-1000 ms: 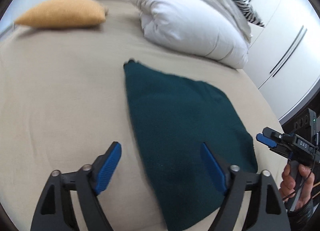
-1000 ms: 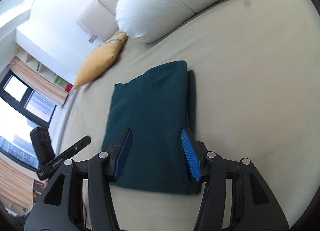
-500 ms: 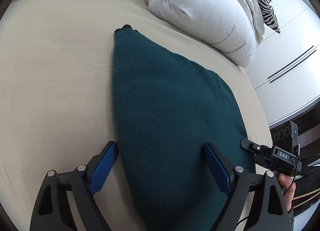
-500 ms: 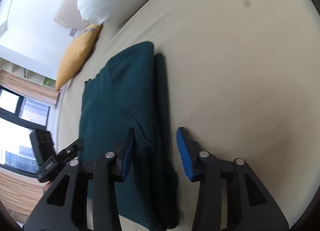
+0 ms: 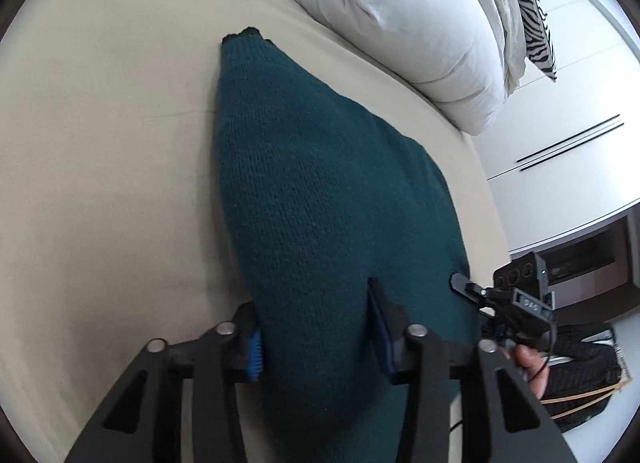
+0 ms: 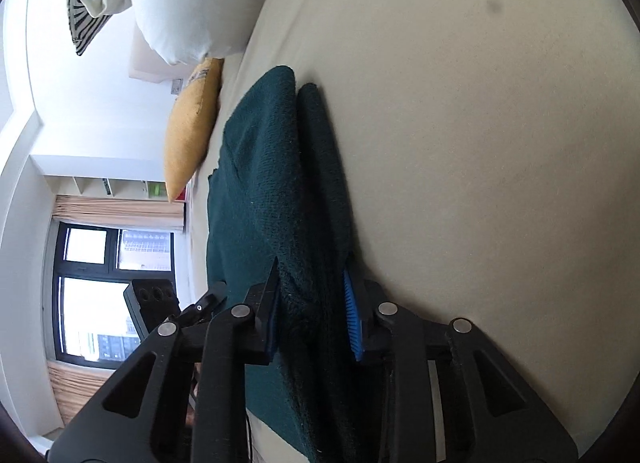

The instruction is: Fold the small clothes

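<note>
Beige bed sheet (image 5: pixel 100 143), teal sweater (image 5: pixel 320 203) below white duvet (image 5: pixel 400 23). My left gripper (image 5: pixel 316 339) and right gripper (image 6: pixel 312 311) just dropped, jaws closing on near hem; lift-fold next.

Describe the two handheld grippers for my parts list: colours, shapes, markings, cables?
Both match. The left gripper and right gripper have matte black plastic finger arms with triangular cut-outs, silver round pivot pins, and ribbed blue pads on the inner finger faces. Seen from the left wrist, the right gripper's black body carries small white lettering, too blurred to read, and a thin black cable.
</note>
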Motion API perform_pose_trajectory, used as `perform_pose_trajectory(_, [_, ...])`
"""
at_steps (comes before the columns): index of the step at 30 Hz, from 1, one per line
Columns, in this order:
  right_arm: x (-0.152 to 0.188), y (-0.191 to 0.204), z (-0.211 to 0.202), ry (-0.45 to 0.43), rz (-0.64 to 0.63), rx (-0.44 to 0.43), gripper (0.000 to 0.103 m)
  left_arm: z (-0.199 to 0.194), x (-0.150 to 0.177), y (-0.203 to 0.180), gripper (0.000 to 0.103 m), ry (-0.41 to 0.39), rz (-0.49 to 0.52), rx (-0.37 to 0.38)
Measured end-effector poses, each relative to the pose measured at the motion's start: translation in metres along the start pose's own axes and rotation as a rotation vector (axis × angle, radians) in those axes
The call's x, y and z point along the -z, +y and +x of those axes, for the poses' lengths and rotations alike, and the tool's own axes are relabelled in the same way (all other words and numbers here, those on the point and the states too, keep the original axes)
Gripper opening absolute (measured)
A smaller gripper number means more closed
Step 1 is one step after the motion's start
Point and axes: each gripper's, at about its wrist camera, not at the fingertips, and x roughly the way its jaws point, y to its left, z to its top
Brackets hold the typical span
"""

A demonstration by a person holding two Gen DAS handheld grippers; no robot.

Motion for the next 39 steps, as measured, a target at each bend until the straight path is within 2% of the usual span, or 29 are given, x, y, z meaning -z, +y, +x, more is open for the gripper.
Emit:
perform_pose_trajectory(6, [0.024, 0.033, -0.009, -0.045, -0.055, -0.012, 0.022, -0.030, 0.011, -0.012, 0.035, -0.026, 0.002, 0.039])
perform_pose_trajectory(13, [0.089, 0.091, -0.013, -0.020, -0.180, -0.016, 0.022, -0.097, 0.042, 0.006, 0.035, -0.073, 0.012, 0.045])
perform_pose_trajectory(23, [0.180, 0.186, 0.041, 0.053, -0.337, -0.014, 0.022, -0.206, 0.086, 0.051, 0.035, -0.145, 0.052, -0.034])
perform_pose_trajectory(28, [0.215, 0.209, 0.078, 0.091, -0.381, 0.009, 0.021, -0.230, 0.106, 0.078, 0.035, -0.157, 0.035, -0.069])
perform_pose_trajectory(30, [0.223, 0.208, 0.095, 0.100, -0.389, 0.037, 0.021, -0.224, 0.109, 0.094, 0.035, -0.147, 0.021, -0.088])
perform_pose_trajectory(34, [0.229, 0.178, 0.134, 0.128, -0.307, 0.079, 0.021, -0.191, 0.119, 0.139, 0.037, -0.092, -0.069, -0.116])
perform_pose_trajectory(37, [0.230, 0.148, 0.155, 0.150, -0.227, 0.118, 0.022, -0.183, 0.127, 0.159, 0.043, -0.106, -0.117, -0.053])
perform_pose_trajectory(39, [0.231, 0.133, 0.159, 0.154, -0.179, 0.086, 0.024, -0.183, 0.128, 0.162, 0.047, -0.108, -0.121, -0.048])
